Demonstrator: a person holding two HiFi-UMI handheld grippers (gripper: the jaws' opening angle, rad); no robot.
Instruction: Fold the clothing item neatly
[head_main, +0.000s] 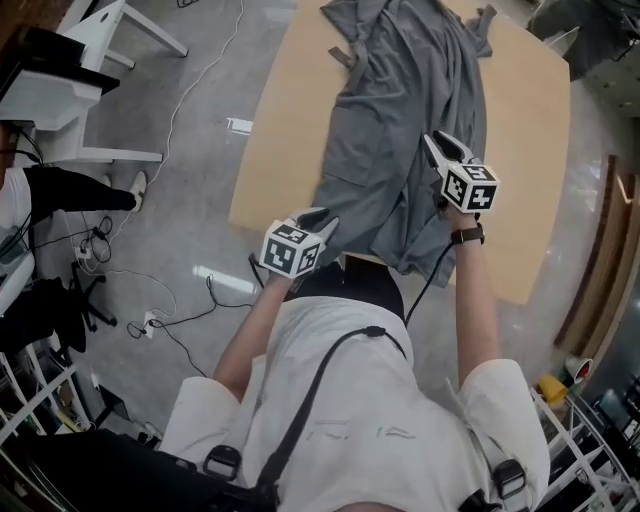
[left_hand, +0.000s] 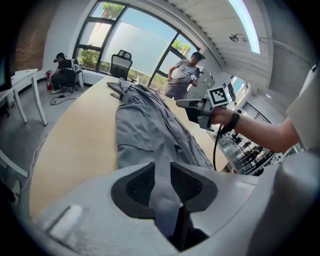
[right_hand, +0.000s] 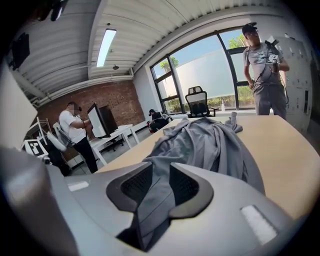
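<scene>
Head view shows the grey garment (head_main: 410, 100) lying lengthwise on the wooden table (head_main: 530, 120), hem at the near edge. Left gripper (head_main: 318, 218) and right gripper (head_main: 434, 142) stand parted, fabric loose between their jaws.

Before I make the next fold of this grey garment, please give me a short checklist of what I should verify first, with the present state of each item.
1. Hold of the left gripper on the garment: not ok; jaws apart, cloth only lies between them.
2. Hold of the right gripper: not ok; same.
3. Garment lies flat: not ok; bunched in long wrinkles.
4. Garment rests on the table: ok; near end reaches the edge.
5. Bare table beside the garment for folding: ok.
</scene>
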